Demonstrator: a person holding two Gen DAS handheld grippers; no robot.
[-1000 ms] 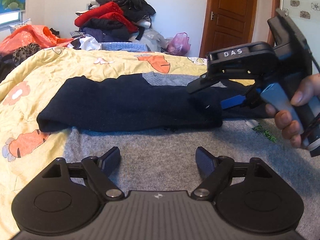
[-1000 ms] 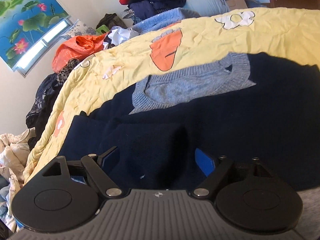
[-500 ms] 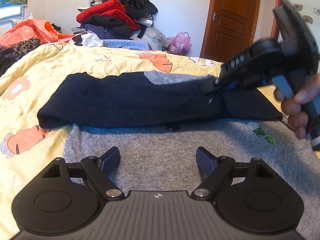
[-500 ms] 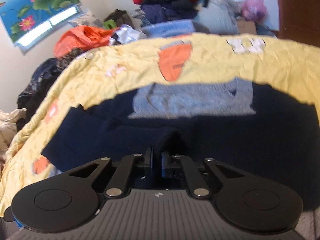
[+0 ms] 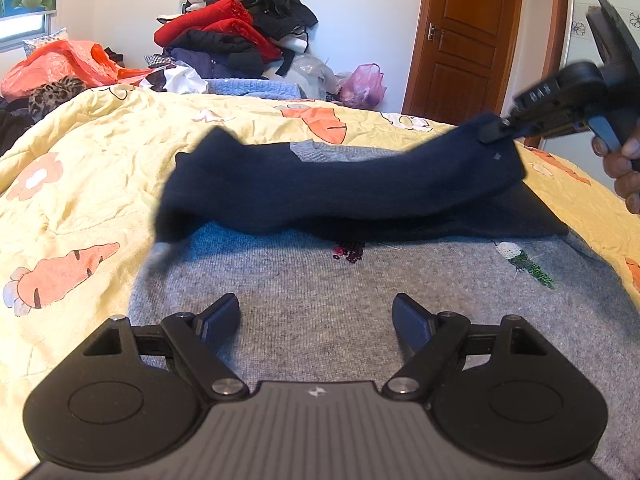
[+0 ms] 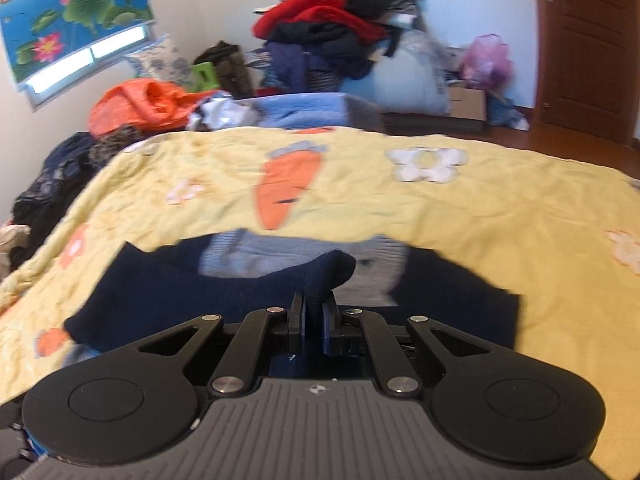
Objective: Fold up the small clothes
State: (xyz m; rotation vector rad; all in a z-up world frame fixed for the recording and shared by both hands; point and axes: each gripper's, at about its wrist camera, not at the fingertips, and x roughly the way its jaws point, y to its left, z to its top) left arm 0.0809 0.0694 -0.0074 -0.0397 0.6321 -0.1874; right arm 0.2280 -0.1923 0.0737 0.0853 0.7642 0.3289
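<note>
- Two grippers work one soft, floppy knit sweater point(image 5: 320, 280) on the yellow quilt point(image 5: 80, 184).
- Left gripper point(image 5: 316, 320) hovers wide apart, empty, above the grey body.
- Right gripper point(image 6: 313, 320) pinches the navy sleeve point(image 5: 340, 188), lifted and sagging; grip near the cuff.

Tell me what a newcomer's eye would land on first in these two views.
First, the navy sleeve of the sweater, pinched in the right gripper and raised off the grey sweater body on the yellow carrot-print quilt. The left gripper hovers open over the grey knit, holding nothing. Behind the bed, the heap of red and black clothes against the white wall draws the eye too.
</note>
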